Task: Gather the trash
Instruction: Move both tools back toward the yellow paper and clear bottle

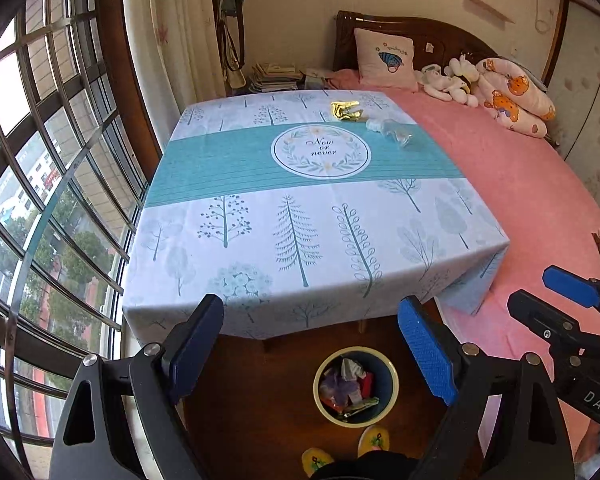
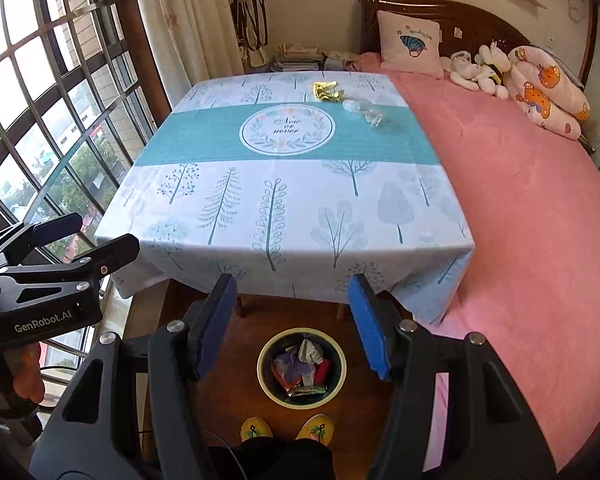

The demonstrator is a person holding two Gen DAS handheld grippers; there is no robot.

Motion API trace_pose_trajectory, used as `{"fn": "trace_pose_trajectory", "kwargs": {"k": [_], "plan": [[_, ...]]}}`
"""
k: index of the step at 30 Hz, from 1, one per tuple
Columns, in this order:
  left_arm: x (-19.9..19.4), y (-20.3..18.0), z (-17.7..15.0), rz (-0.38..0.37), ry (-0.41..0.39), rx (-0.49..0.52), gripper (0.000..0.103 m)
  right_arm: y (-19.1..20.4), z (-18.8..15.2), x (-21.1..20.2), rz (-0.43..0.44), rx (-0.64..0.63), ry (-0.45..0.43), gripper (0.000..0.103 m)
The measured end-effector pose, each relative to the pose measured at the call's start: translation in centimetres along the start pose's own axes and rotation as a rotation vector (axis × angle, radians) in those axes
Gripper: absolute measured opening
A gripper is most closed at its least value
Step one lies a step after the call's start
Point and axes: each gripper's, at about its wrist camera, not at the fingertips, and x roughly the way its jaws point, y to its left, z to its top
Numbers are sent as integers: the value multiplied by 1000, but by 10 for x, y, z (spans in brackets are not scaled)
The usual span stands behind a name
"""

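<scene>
- Two pieces of trash are left on the tablecloth (image 2: 284, 208), both at the far side near the bed (image 2: 532, 216): a crumpled gold wrapper (image 2: 327, 91) and, just beside it to the right, a clear plastic bottle (image 2: 363, 111) lying on its side
- Both grippers hang well short of them, over the near edge of the table, angled down; the bin (image 2: 301, 368) sits on the wooden floor below, between the table and the person's yellow slippers (image 2: 286, 429), already holding several wrappers and a wad of tissue
- Right gripper (image 2: 292, 320): jaws spread wide, nothing between the blue pads
- Left gripper (image 1: 312, 344): jaws likewise spread and empty
- Step in hand, as I judge it: reach across the table for the next piece
- To do it well, take one item per gripper; the right one is better placed for the bottle, the left for the wrapper
- Bottle: it will likely roll if nudged, so come down over it with the pads either side of its body and close before pushing forward
- Wrapper: thin and springy, so press the fingertips down to the cloth and pinch a raised fold, taking care not to snag the tablecloth
- Lift straight up, carry back over the near edge and release only once above the bin's mouth, since light foil can drift
</scene>
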Motion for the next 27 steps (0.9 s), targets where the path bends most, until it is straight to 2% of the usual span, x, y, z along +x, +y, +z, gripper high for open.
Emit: {"fn": "trace_pose_trajectory", "kwargs": {"k": [8,14,22,27], "plan": [[1,7,29,0,-42,-28,90,5,30,-3,9,-16,-39,55],[22,8,55,29,-59,-59,91,2,57,32,39,-51,-47,55],[81,1,117,119,-67,-136,91,-30,124,108,118,-129,-34,55],[142,-19,169,168,-7,-218,91,-68,179,177,152,-205,12,55]]}}
